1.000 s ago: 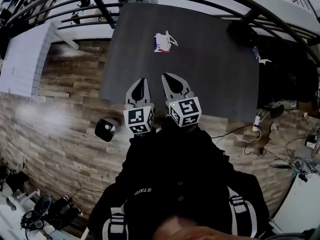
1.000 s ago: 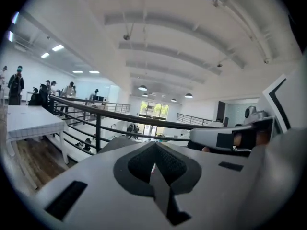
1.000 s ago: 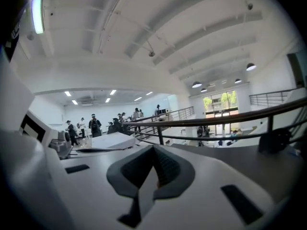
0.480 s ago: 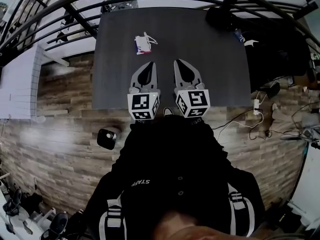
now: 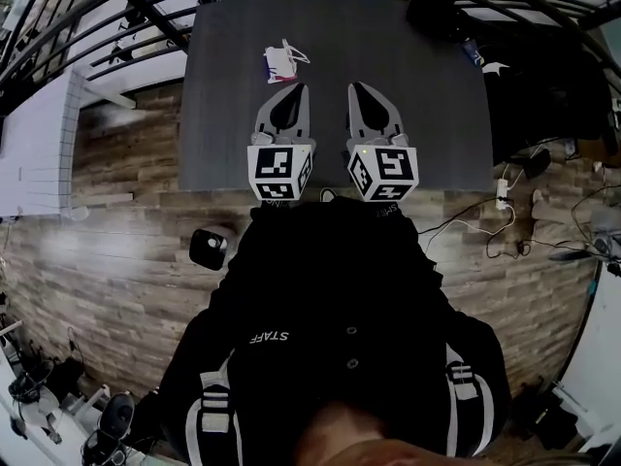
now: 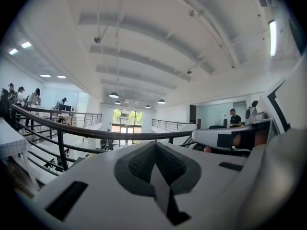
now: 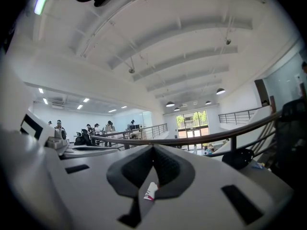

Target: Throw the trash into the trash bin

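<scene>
The trash (image 5: 281,62), a crumpled white and pink wrapper, lies on the dark table (image 5: 427,115) near its far left part. My left gripper (image 5: 299,88) hovers just short of it and slightly to its right, jaws shut and holding nothing. My right gripper (image 5: 355,86) is level beside the left one, also shut and empty. In the left gripper view the left gripper (image 6: 154,143) fills the lower frame with its pads meeting. In the right gripper view the right gripper (image 7: 153,146) is shut, and a white and red scrap (image 7: 150,190) shows through the slit below the pads.
A small black bin-like container (image 5: 208,248) stands on the wooden floor left of the person, off the table's near edge. A black round object (image 5: 434,13) sits at the table's far right corner. Black railings (image 5: 116,17) run behind the table. Cables (image 5: 485,241) lie on the floor at right.
Both grippers have moved forward over the table, and their tips are now closer to the wrapper. The jaws stayed shut throughout.
</scene>
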